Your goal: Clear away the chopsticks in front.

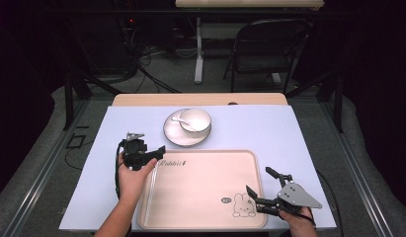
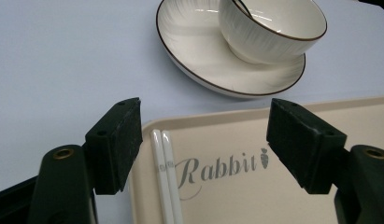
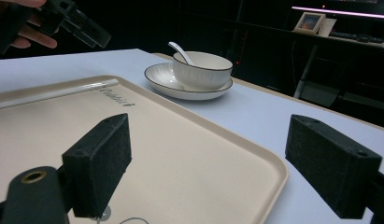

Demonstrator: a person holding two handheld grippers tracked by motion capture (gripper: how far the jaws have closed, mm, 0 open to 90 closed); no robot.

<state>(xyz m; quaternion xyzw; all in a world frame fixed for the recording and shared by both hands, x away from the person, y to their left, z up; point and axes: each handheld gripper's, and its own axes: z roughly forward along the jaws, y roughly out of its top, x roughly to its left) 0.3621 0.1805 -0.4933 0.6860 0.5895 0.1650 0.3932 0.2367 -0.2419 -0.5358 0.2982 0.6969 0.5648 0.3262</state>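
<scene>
Both my grippers gape, empty: left gripper (image 1: pixel 152 154), right gripper (image 1: pixel 257 193). White ceramic chopsticks (image 2: pixel 165 179) lie just below left gripper, along beige plastic tray (image 1: pixel 205 197) edge. Risk: slick, thin sticks roll or slip if pinched off-centre.

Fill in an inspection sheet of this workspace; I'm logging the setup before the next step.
Surface: pale lilac table cover, flat.
Job's things: beige plastic tray printed "Rabbit"; two white chopsticks lie along its left edge; white ribbed bowl with white spoon on white dark-rimmed plate, beyond the tray.
Clutter: nothing seen.
Grippers: left hand-held gripper open by the tray's far left corner; right hand-held gripper open over its right edge.
Cables: black cable by the left hand.
Surroundings: dark folding chair, floor cables.
</scene>
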